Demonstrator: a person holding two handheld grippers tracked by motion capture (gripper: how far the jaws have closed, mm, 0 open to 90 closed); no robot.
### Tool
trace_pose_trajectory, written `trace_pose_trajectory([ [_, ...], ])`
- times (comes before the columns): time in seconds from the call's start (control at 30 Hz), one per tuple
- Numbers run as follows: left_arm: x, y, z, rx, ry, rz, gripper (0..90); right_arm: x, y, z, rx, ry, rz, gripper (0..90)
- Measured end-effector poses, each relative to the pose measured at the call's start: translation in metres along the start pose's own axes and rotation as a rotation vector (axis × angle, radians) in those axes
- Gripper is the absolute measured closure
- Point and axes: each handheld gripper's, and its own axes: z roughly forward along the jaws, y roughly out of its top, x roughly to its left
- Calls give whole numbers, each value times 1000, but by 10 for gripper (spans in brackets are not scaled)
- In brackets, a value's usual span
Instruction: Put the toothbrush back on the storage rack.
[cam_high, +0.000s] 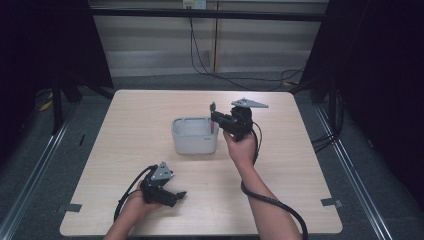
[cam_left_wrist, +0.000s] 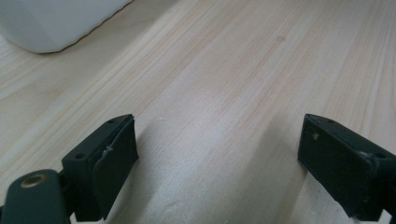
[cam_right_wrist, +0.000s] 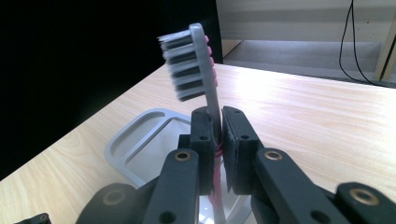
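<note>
Toothbrush (cam_right_wrist: 198, 65): clamped upright in right gripper (cam_high: 216, 118), bristle end up, over the tub (cam_high: 195, 135) rim. Judged half done; lowering and release remain. Left gripper (cam_high: 176, 196): wide open, empty, near the table (cam_high: 125, 125) front.

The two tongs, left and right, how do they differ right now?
The left tongs are open with nothing between them; the right tongs are shut on a toothbrush. The left tongs sit low near the table's front edge; the right tongs are raised over the white tub. Both are black and hand-held.
</note>
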Motion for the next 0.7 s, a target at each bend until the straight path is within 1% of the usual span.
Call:
trace_pose_trajectory([
  [0.3, 0, 0, 0, 0, 1, 0, 115, 1, -2, 0, 6, 0, -4, 831],
  [0.5, 0, 0, 0, -1, 2, -1, 114, 2, -7, 0, 12, 0, -8, 830],
  [0.67, 0, 0, 0, -1, 3, -1, 115, 1, -11, -2, 13, -4, -1, 830],
  [0.7, 0, 0, 0, -1, 3, -1, 114, 1, -12, -2, 13, -1, -7, 830],
])
